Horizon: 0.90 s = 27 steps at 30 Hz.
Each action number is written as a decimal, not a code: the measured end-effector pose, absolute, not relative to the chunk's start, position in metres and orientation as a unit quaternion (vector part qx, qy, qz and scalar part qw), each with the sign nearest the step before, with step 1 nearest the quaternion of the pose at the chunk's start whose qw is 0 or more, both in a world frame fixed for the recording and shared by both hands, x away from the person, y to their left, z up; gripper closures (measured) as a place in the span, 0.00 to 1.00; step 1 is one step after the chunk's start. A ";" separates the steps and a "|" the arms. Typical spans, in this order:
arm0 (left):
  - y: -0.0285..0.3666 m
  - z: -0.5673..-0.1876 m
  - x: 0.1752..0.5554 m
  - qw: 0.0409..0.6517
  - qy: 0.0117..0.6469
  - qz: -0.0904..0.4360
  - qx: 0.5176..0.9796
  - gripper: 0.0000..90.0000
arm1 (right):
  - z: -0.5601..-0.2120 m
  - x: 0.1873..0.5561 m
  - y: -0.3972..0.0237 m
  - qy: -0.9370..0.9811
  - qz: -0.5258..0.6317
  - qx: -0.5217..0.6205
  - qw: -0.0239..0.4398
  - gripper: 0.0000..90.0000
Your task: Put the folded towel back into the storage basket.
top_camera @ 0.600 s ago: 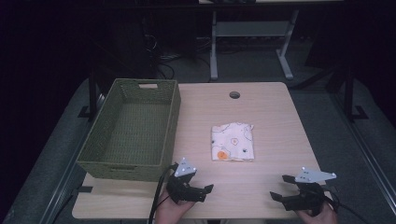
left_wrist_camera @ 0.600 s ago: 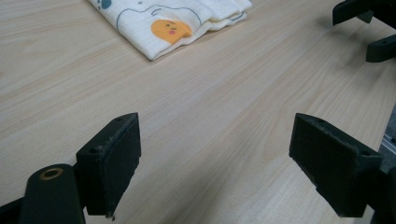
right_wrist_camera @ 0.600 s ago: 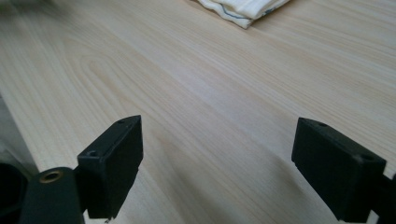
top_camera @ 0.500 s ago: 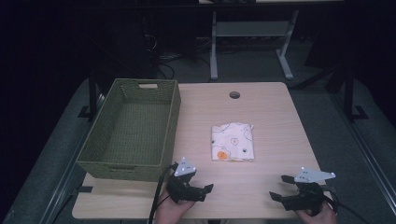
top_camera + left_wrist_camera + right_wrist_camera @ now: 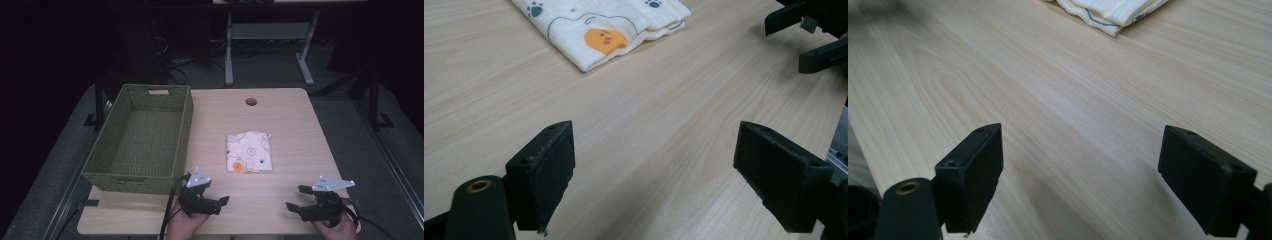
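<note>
Looks down on a pale wooden table (image 5: 295, 125), with most of its top bare, which leaves room for both tools to work.

Finds a green woven basket (image 5: 135, 181) along the left side, long axis running away from the near edge, mouth open upward. Seems set there as the likely drop-off for the work in hand, within easy reach of the left hand.

Finds the folded cloth (image 5: 250, 152) lying flat near the middle of the table, to the right of the basket and apart from it. Shows a cream fabric with an orange figure and small paw prints, folded edges stacked neatly in the left gripper view (image 5: 599, 30) and one corner in the right gripper view (image 5: 1108, 12). Lies roughly between the two tools and ahead of them, so either could reach it.

Sees the left gripper (image 5: 220, 205) low at the near edge, near the basket's front corner, jaws spread wide with only bare wood between them (image 5: 656, 170). Sees the right gripper (image 5: 295, 197) at the near right, jaws likewise spread and holding nothing (image 5: 1080, 170). Points both inward toward the cloth, well short of it and touching nothing. Reads as a ready stance before a reach, jaws set apart to take a folded edge.
</note>
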<state>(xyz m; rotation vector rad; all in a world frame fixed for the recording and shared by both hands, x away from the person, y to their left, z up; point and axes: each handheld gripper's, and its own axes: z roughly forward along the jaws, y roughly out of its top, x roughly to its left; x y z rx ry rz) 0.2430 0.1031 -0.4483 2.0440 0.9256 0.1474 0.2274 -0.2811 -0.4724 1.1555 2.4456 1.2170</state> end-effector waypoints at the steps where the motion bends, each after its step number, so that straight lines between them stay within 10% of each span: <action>1: 0.102 -0.449 0.243 0.430 0.370 0.059 0.821 0.19 | -0.472 0.228 -0.281 0.823 0.407 0.387 0.088 0.20; 27: 0.074 -0.436 0.271 0.429 0.374 0.047 0.821 0.19 | -0.458 0.261 -0.274 0.825 0.406 0.385 0.071 0.20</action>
